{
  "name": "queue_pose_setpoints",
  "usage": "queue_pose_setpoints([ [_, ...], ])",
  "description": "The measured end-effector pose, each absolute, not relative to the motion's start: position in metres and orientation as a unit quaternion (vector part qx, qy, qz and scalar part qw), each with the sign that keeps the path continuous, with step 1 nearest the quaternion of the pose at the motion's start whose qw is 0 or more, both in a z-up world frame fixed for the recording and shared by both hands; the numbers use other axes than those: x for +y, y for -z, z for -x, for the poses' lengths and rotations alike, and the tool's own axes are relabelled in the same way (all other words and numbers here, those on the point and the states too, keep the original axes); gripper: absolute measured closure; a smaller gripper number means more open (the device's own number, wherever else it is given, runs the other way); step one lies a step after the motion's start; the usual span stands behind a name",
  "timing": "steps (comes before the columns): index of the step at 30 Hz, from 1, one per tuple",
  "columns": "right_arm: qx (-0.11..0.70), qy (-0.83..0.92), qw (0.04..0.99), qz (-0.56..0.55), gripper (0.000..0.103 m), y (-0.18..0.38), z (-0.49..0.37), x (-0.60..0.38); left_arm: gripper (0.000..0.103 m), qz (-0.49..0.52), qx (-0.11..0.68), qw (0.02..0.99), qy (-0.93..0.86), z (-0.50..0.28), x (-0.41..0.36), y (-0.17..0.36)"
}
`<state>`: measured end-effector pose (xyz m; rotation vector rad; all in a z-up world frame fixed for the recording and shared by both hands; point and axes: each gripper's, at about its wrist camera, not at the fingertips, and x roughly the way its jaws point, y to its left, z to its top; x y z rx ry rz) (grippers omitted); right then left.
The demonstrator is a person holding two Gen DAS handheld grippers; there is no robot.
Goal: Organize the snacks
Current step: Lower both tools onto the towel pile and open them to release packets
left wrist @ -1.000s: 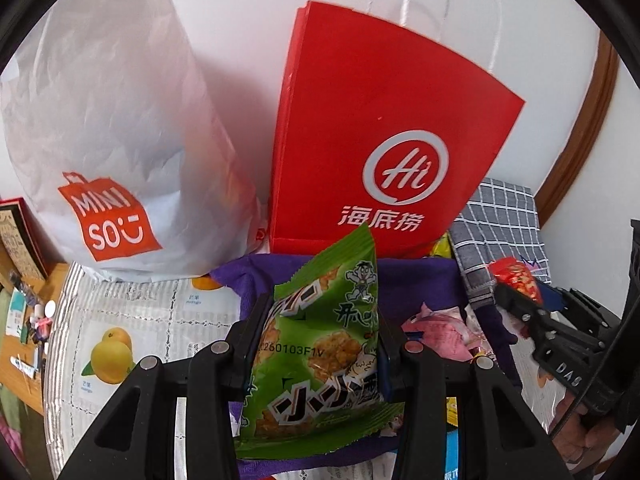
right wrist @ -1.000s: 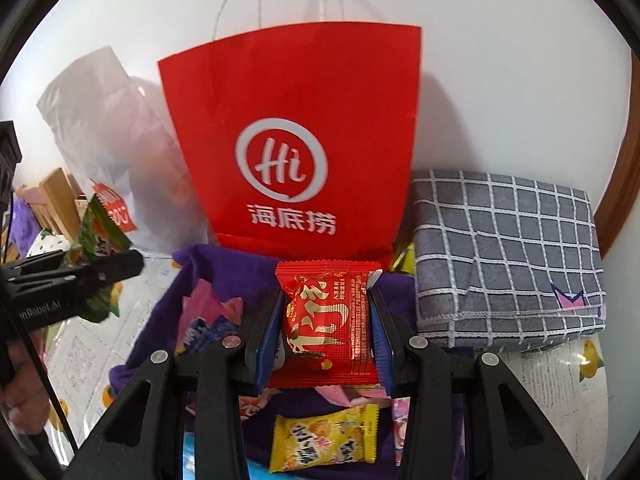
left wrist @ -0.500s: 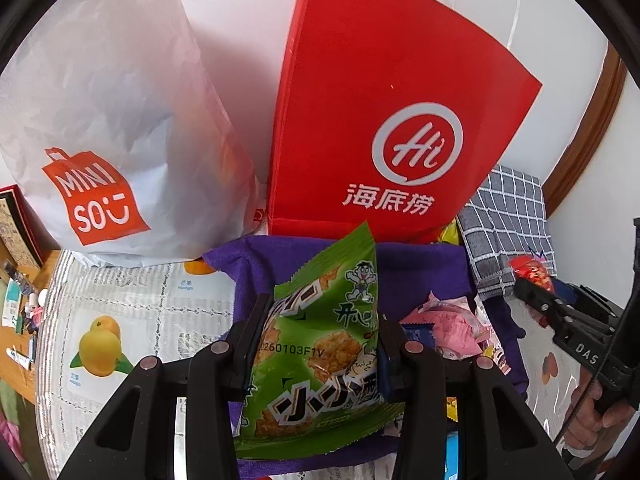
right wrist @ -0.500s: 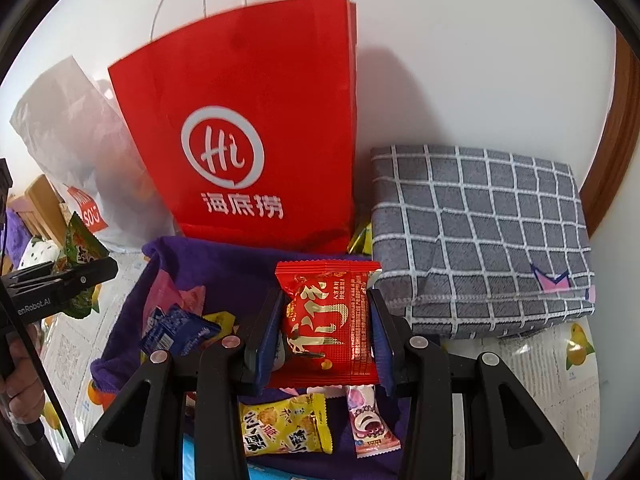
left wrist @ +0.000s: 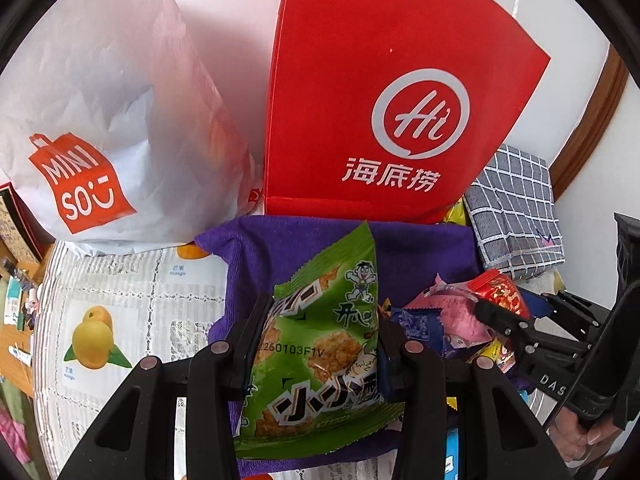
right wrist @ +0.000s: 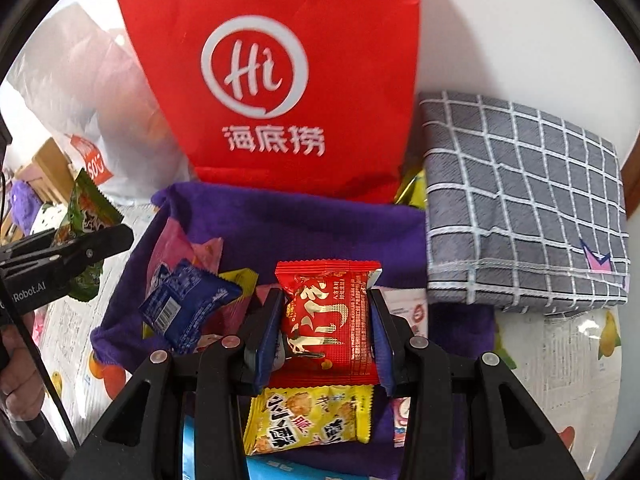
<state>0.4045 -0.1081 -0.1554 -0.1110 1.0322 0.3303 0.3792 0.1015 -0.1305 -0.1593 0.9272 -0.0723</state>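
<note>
The left gripper (left wrist: 320, 344) is clamped on a green snack packet (left wrist: 320, 360), its pads pressing both edges, and holds it above the near edge of the purple cloth (left wrist: 304, 240). The right gripper (right wrist: 326, 332) is closed on a red snack packet (right wrist: 332, 320) in the same way, over the middle of that cloth. So 2 packets are lifted, neither yet set down anywhere.

Under and around the right gripper a loose heap remains on the cloth: a yellow packet (right wrist: 308, 420) just below the red one, a blue packet (right wrist: 188, 308) to its left lying on pink packets (right wrist: 176, 252), and more wrappers partly hidden by the fingers. Another yellow wrapper (right wrist: 412, 188) peeks out between the red paper bag (right wrist: 280, 80) and the grey checked cloth (right wrist: 520, 200).

The red bag stands upright behind the purple cloth, with a white shopping bag (left wrist: 100, 100) beside it. I judge the sorting is at an early to middle stage; what either bag holds cannot be seen.
</note>
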Motion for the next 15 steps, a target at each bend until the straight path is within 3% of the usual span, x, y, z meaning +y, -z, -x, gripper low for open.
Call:
queue_pose_setpoints([
  [15,0.507,-0.170,0.842,0.071,0.061,0.170,-0.404,-0.091,0.062,0.068,0.466,0.881,0.046,-0.384,0.095,0.137],
])
